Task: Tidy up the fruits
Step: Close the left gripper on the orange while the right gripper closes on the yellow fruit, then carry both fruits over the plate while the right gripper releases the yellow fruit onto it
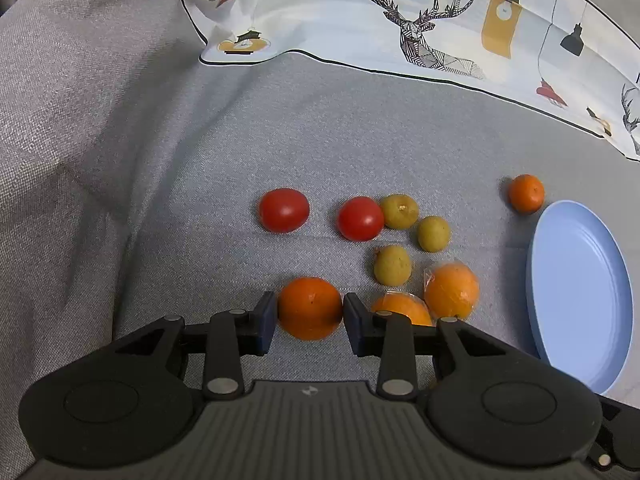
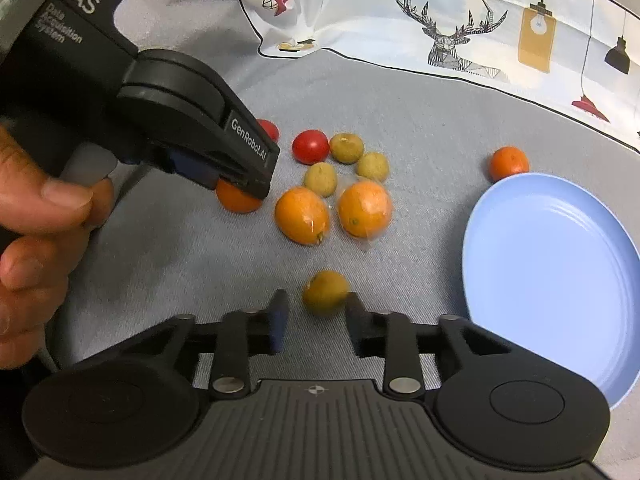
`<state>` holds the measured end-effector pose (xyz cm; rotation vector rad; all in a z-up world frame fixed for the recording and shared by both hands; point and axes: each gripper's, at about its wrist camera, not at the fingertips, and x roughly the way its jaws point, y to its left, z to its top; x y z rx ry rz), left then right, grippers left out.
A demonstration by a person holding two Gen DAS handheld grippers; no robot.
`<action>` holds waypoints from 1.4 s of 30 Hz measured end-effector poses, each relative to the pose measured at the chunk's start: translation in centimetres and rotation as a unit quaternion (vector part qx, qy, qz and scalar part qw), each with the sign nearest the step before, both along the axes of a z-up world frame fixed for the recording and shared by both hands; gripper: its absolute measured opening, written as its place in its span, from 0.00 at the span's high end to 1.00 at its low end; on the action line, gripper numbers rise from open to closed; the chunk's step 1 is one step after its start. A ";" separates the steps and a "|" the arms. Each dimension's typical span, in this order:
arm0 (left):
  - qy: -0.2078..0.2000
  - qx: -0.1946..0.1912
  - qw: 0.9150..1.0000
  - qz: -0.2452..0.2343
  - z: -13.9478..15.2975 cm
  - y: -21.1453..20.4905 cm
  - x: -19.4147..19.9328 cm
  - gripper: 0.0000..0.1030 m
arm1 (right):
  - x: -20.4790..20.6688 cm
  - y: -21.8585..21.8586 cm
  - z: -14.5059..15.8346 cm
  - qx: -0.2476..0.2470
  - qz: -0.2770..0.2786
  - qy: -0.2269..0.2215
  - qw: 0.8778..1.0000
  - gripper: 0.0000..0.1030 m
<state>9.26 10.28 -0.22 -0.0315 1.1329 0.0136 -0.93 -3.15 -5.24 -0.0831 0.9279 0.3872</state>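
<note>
L gripper (image 1: 309, 312) jaws clamp an orange (image 1: 310, 307); R gripper (image 2: 316, 312) jaws released, loose round green fruit (image 2: 325, 292).

Grey cloth (image 1: 120, 160); deer-printed sheet (image 1: 400, 8) behind.

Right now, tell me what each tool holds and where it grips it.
Left tool clamps an orange across its sides. Right tool holds nothing; a green fruit sits loose between its open pads.
</note>
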 end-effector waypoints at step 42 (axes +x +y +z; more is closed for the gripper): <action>-0.118 -0.050 0.991 -0.048 4.5 -4.5 -3.1 0.65 | 0.2 -17.4 5.1 0.028 -0.176 -0.080 0.981 0.74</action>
